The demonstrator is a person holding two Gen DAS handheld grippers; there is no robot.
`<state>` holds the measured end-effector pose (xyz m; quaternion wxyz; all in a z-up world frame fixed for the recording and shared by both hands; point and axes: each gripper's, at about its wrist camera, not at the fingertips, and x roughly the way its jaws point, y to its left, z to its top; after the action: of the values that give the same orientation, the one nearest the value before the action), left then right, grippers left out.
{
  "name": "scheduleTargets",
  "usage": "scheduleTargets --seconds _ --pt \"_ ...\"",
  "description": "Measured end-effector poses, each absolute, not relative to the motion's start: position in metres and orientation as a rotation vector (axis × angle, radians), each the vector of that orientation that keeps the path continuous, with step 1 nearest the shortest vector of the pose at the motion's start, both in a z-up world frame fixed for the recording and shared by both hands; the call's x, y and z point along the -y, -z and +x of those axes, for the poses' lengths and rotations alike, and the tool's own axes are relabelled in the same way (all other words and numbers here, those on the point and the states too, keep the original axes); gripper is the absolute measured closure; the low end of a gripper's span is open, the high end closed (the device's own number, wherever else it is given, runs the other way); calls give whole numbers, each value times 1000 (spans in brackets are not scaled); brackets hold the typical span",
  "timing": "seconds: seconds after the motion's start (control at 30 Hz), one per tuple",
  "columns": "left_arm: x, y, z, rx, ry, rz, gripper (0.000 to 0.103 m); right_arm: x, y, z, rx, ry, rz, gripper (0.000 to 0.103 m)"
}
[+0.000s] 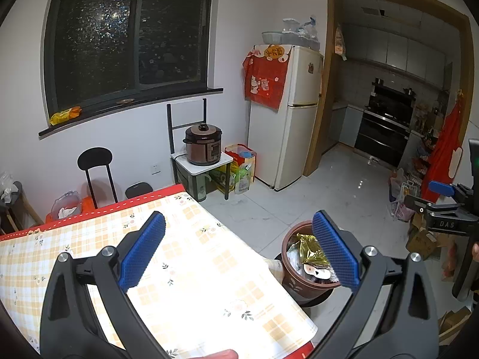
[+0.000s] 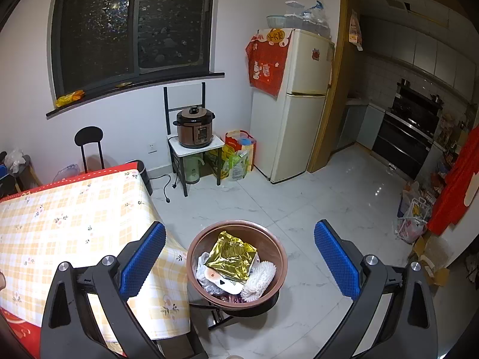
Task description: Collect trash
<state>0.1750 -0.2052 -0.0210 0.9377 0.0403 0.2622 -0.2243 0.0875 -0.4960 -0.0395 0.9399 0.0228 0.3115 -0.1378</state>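
Hiding part of the bin (image 1: 302,281) — left tongs (image 1: 239,251), spread, empty.

You have two grippers in play: left gripper (image 1: 239,249) and right gripper (image 2: 239,258), two blue pads each, jaws wide apart. One brown trash bin (image 2: 271,245) sits lower centre. Inside: one gold wrapper (image 2: 232,254) and one white foam net (image 2: 260,278). Upper centre: one pressure cooker (image 2: 194,130); right of it, one fridge (image 2: 296,119).
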Motion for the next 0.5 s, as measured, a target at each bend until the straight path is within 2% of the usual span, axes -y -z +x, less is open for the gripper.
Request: scheduleTargets --seconds 0.5 --pt "210 18 174 -527 452 87 6 496 37 88 -632 286 42 5"
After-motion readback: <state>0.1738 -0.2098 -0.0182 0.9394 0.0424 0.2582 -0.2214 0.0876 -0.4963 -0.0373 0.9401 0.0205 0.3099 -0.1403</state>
